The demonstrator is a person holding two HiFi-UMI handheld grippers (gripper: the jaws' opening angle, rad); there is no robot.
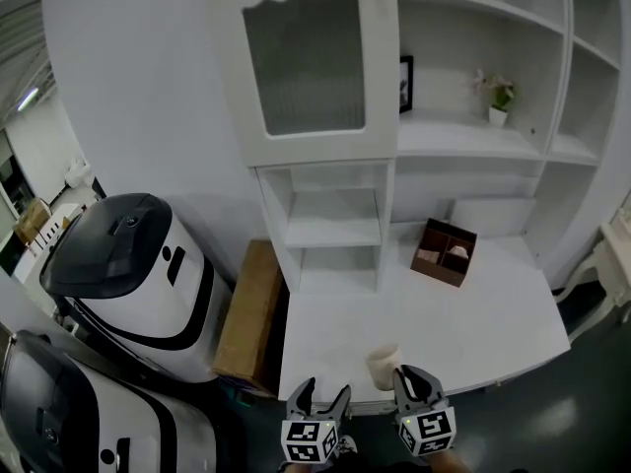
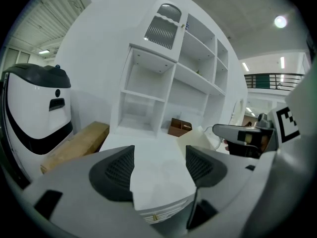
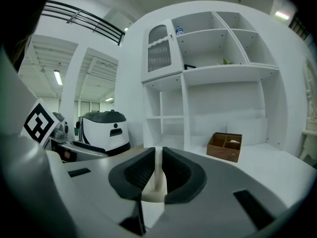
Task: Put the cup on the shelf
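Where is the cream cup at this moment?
In the head view, the cream cup is at the near edge of the white table, its wall pinched by the right gripper.

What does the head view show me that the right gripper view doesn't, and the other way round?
Only the head view: both tools side by side, the left gripper and the right gripper, plus the whole cup from above, near the front edge of the desk.

Only the right gripper view: close up, its jaws are pressed shut on the cup's thin wall. A dark railing runs high on the left.

Both: the white shelf unit, the brown wooden box on the desk, and a white machine with a black top.
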